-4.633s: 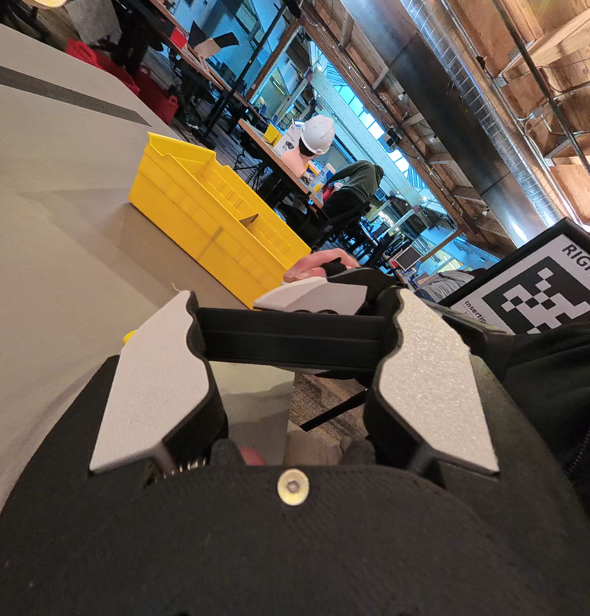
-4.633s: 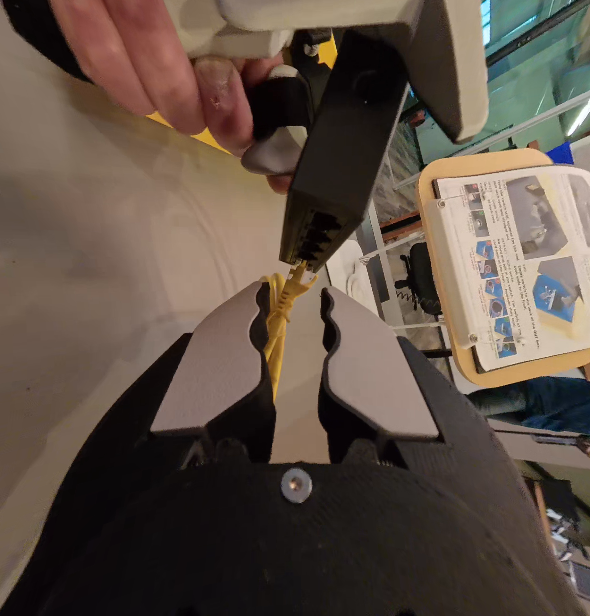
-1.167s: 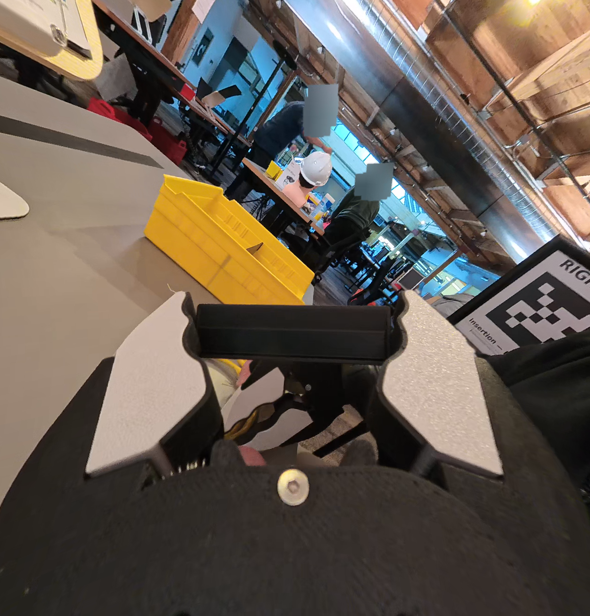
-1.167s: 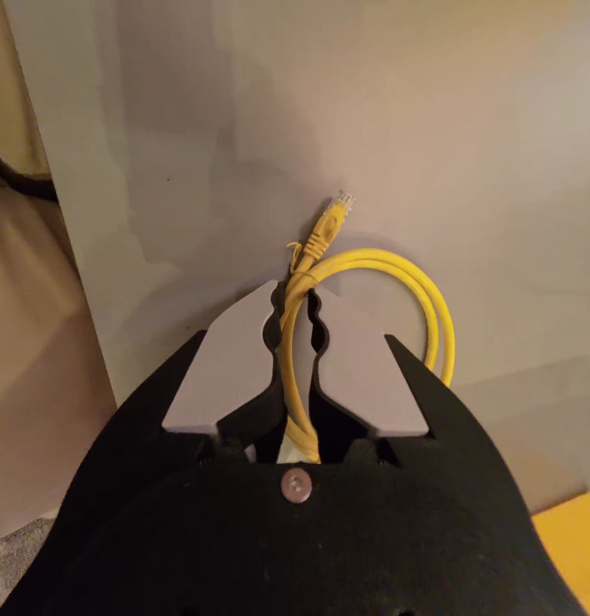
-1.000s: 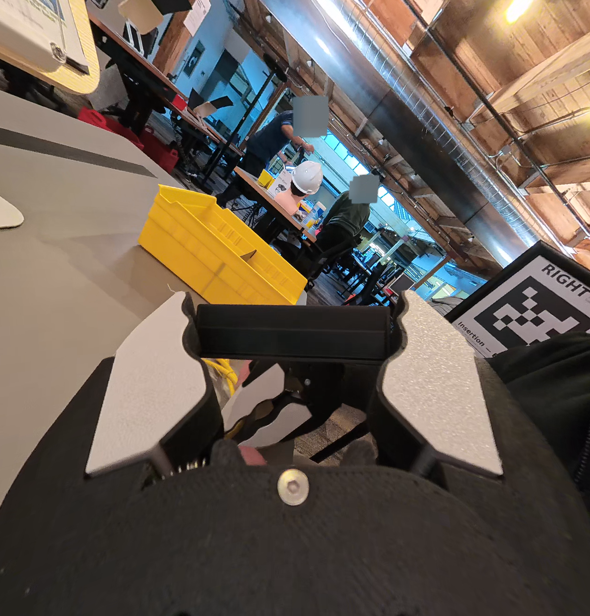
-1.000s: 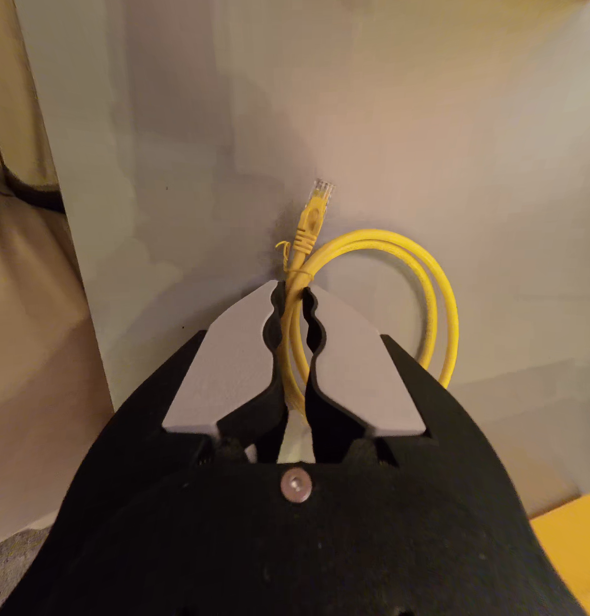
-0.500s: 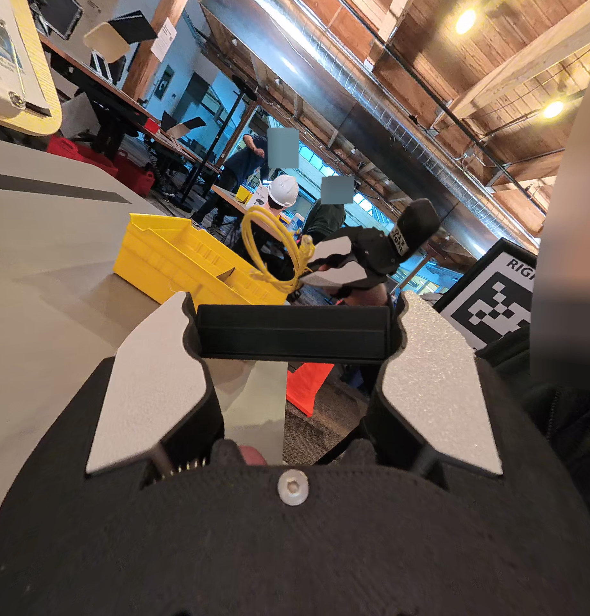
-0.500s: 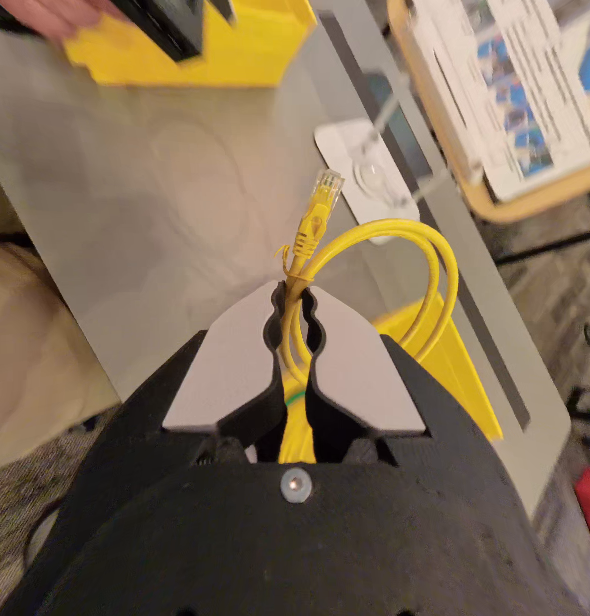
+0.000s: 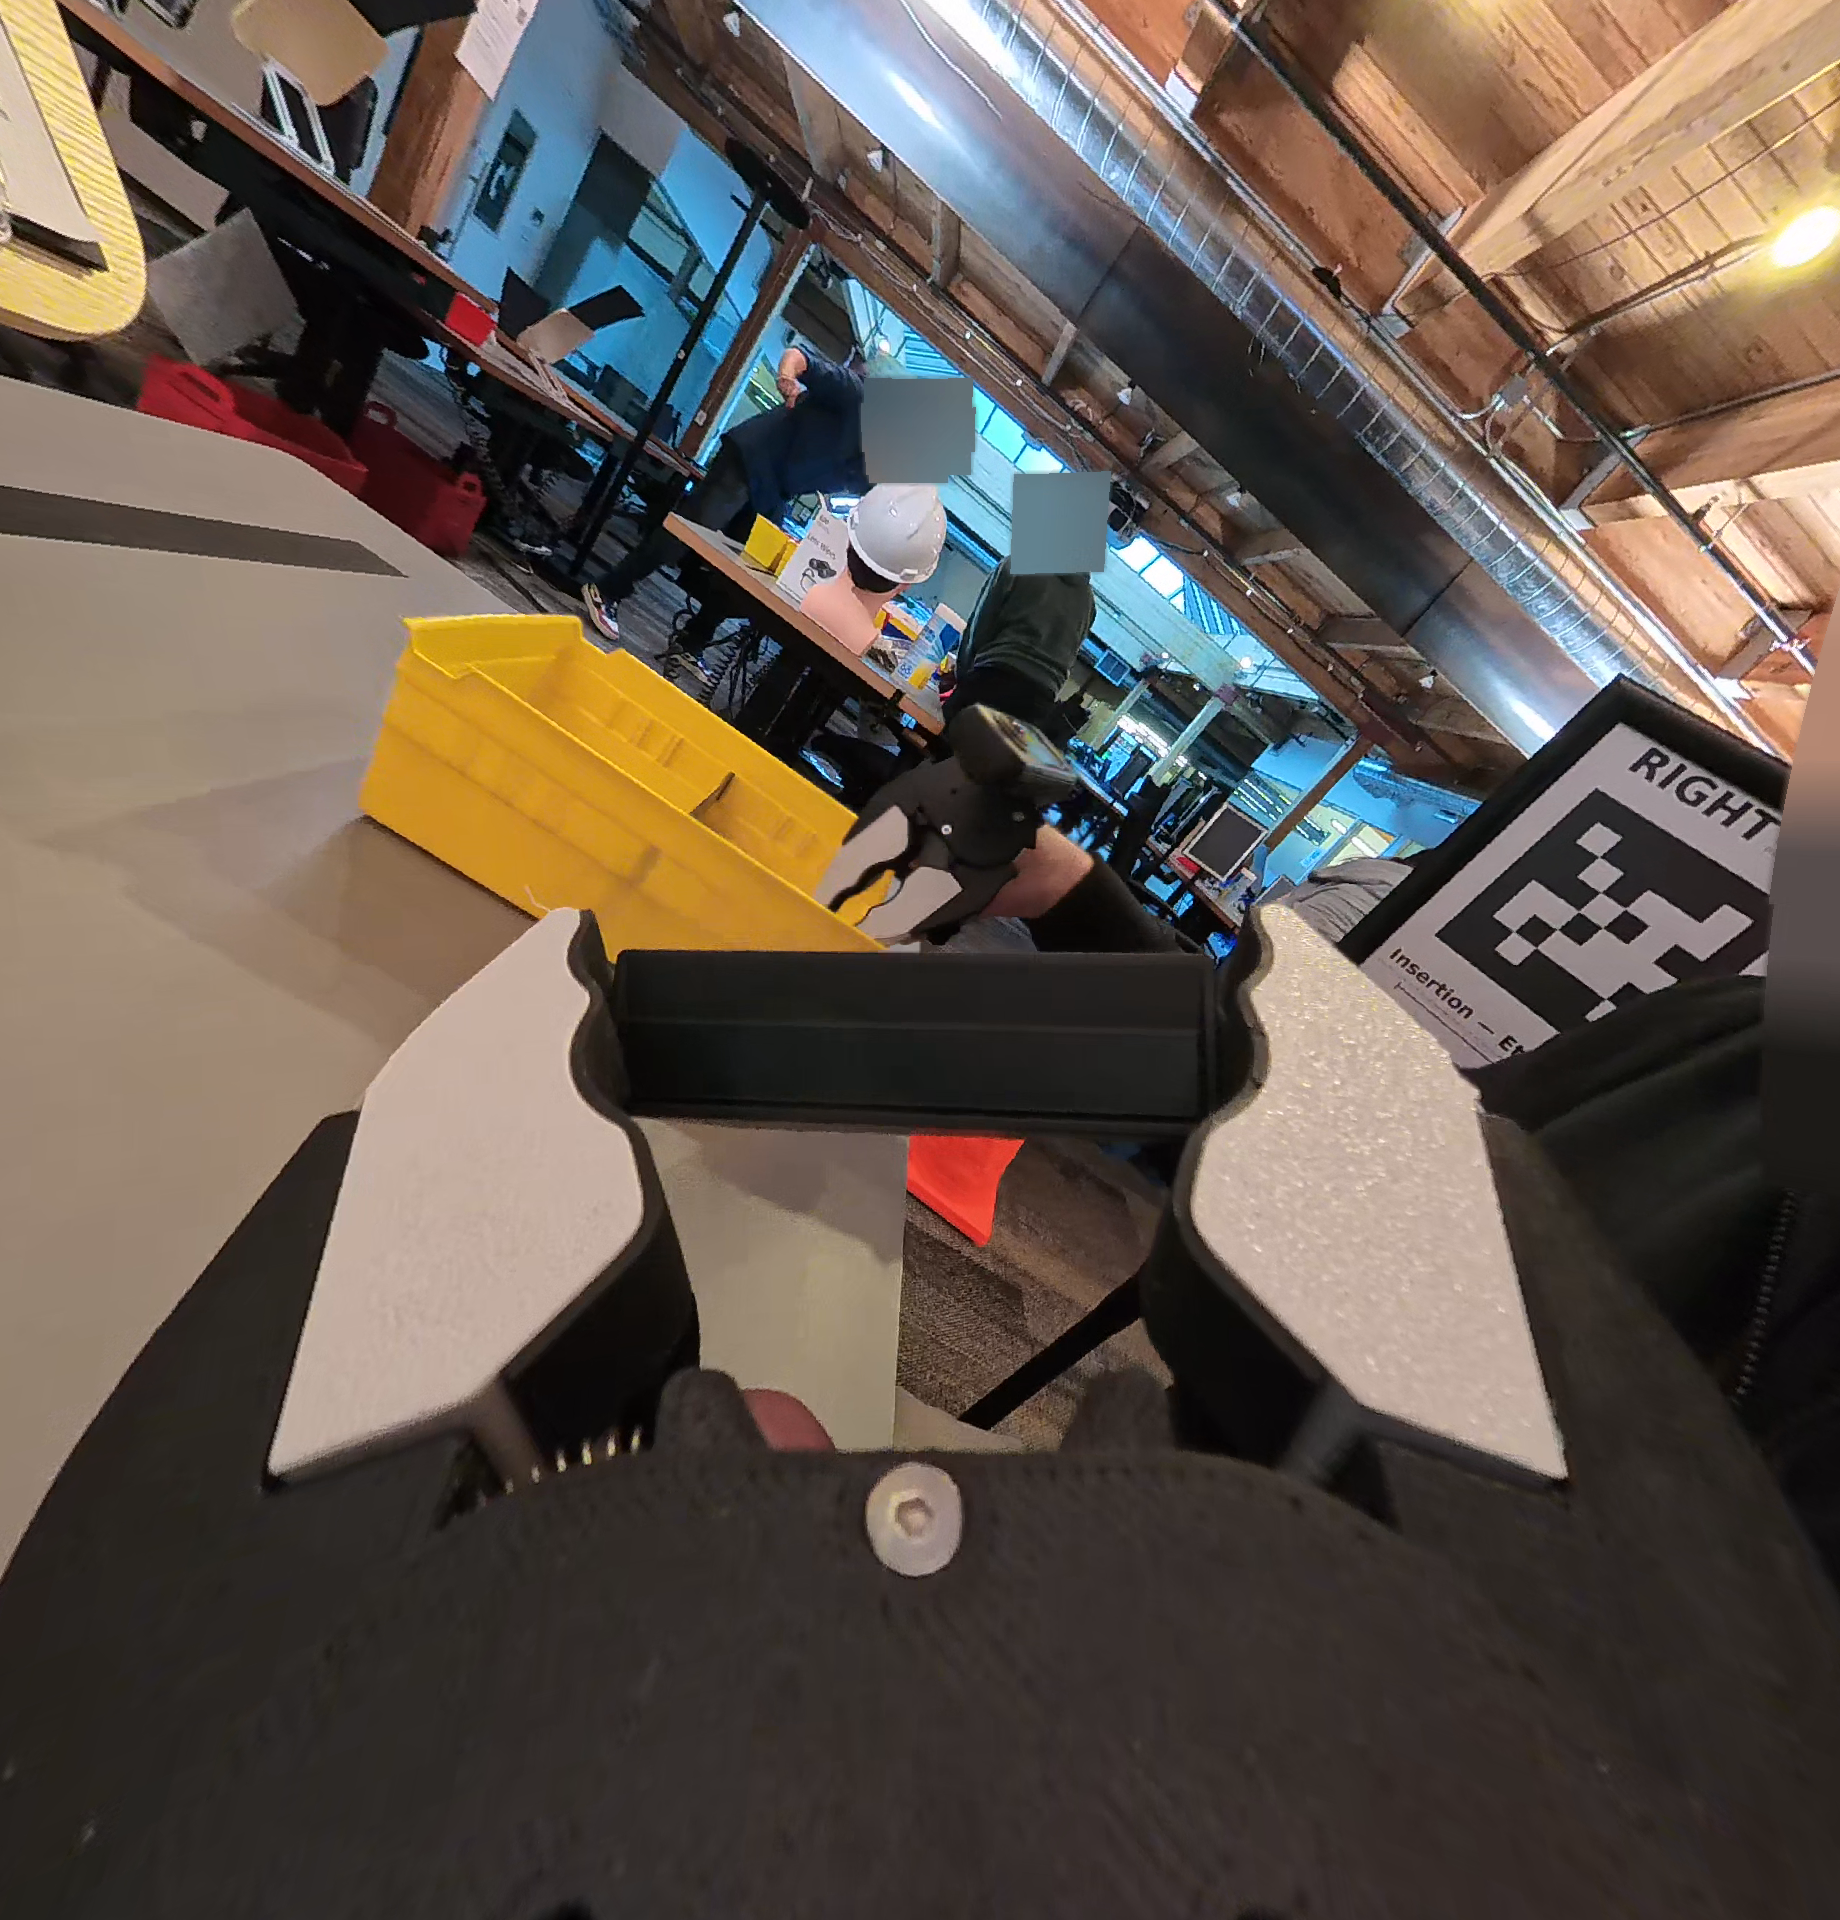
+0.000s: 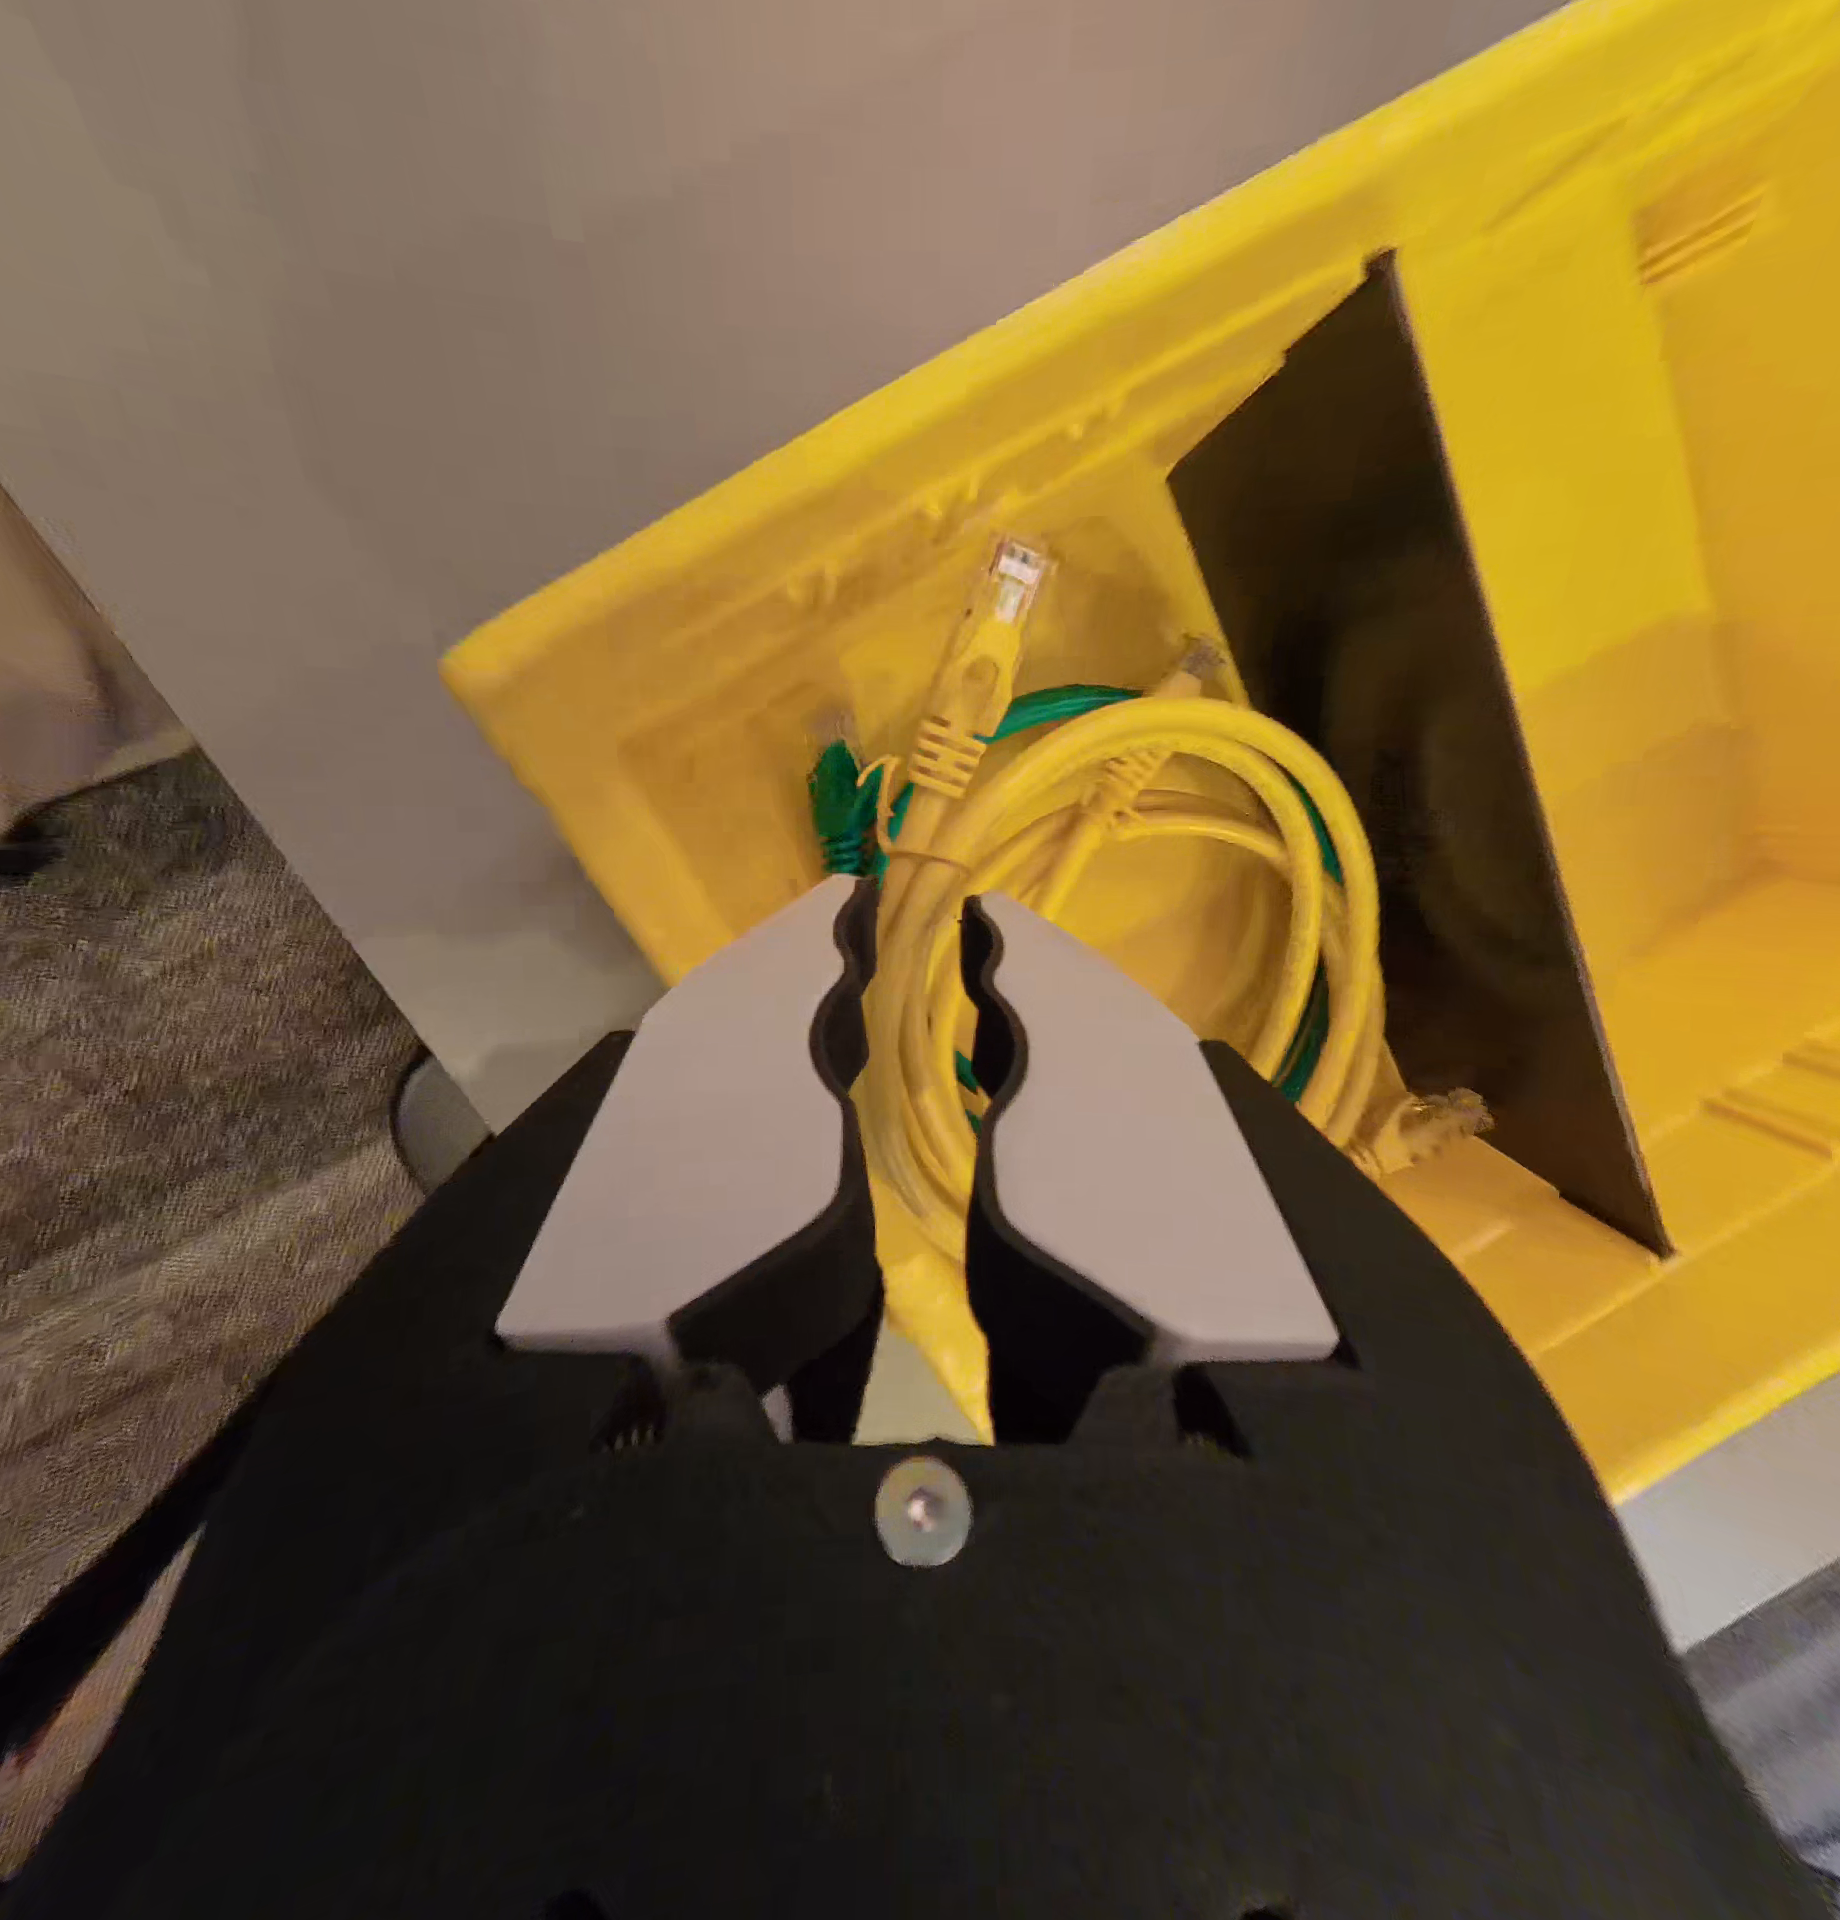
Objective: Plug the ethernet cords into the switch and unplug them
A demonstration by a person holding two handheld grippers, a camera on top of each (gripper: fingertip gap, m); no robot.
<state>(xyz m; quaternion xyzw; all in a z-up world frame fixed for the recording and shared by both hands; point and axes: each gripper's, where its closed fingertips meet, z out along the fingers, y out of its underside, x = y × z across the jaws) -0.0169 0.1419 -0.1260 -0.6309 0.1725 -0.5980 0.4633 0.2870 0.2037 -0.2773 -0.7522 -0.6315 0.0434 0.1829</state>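
Observation:
My left gripper (image 9: 916, 927) is shut on the black switch (image 9: 911, 1039), which it holds crosswise between its fingers above the table's edge. My right gripper (image 10: 918, 906) is shut on a coiled yellow ethernet cord (image 10: 931, 997), with the cord's plug (image 10: 1011, 582) pointing up and away. It hangs over the near compartment of the yellow bin (image 10: 1581, 436), where a green cord (image 10: 841, 800) and another yellow cord (image 10: 1415, 1127) lie. In the left wrist view the right gripper (image 9: 890, 896) is at the near end of the yellow bin (image 9: 583, 769).
A black divider (image 10: 1394, 727) splits the bin. The grey table (image 9: 168, 831) carries the bin. A framed sign with a black-and-white marker (image 9: 1622, 914) stands at the right. People stand and sit at far tables. Carpet (image 10: 116, 987) lies below the table's edge.
My right gripper has swung with the yellow cord from over the bare table to over the bin's near compartment. My left gripper keeps the switch and has barely moved.

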